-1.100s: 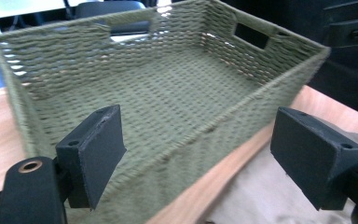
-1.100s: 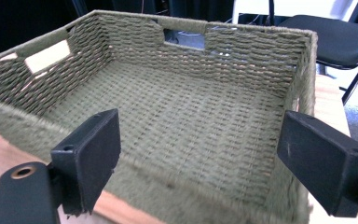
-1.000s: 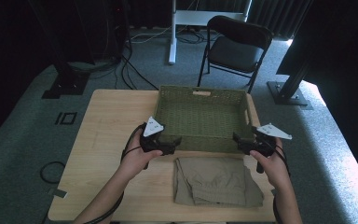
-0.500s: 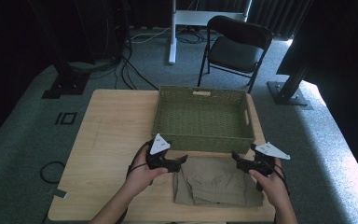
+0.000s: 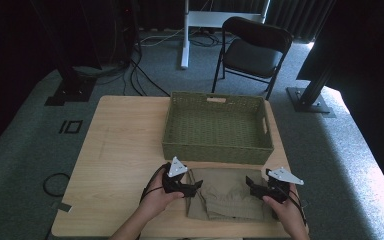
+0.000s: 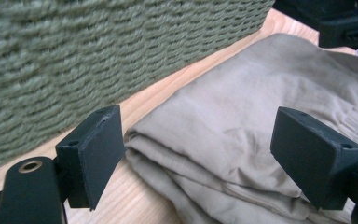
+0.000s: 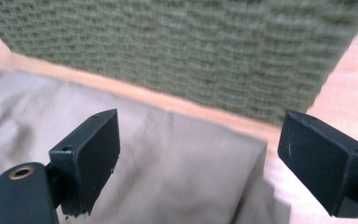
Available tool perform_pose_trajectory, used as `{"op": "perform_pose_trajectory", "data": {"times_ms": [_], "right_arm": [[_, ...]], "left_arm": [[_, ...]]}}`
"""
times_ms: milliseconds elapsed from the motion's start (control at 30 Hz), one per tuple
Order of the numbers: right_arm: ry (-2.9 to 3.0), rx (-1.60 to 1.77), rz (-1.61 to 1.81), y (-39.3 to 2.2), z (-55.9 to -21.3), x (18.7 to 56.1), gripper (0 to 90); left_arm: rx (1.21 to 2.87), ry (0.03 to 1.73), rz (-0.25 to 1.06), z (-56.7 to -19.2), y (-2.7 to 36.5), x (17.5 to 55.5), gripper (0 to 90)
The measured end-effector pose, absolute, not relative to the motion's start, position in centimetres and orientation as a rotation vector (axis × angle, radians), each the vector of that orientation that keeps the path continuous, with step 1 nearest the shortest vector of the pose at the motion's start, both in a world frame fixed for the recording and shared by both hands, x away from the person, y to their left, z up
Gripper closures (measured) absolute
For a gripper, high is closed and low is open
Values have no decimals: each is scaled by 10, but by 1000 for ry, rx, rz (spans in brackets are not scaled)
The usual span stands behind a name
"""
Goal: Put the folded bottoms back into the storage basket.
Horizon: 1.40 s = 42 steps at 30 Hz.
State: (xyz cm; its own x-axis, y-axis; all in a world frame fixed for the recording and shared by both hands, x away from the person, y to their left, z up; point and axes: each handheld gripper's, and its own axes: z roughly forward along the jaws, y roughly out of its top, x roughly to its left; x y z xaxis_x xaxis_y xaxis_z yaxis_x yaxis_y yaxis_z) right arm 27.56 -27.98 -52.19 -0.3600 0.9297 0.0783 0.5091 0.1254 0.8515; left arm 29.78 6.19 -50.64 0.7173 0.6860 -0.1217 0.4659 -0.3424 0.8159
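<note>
A folded khaki garment lies flat on the tabletop, near the person's edge and just in front of the woven green basket, with a strip of bare wood between the two. Its long axis runs across the tabletop, parallel to the basket's near wall; a gathered, elastic-looking band shows toward its right part, and layered folded edges face the left end.

The left claw sits at the garment's left end, pointing right along that long axis. In the left gripper view its jaws stand wide apart, straddling the folded corner without pressing it. The right claw is at the right end, pointing left, its jaws likewise spread wide over the cloth, gripping nothing.

A black folding chair stands on the carpet beyond the tabletop.
</note>
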Motion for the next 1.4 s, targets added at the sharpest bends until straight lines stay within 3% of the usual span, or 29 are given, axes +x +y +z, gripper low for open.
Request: {"op": "perform_pose_trajectory", "data": {"times_ms": [633,1333,1400], "right_arm": [[1975,1476,1051,-282,-556,262,131],[2019,1509,996,-279,-558,268,158],[2023,1500,973,-277,-558,268,190]], "left_arm": [[2089,944,236,-541,48,295,181],[2097,965,266,-554,32,301,158],[2094,969,263,-554,30,301,174]]}}
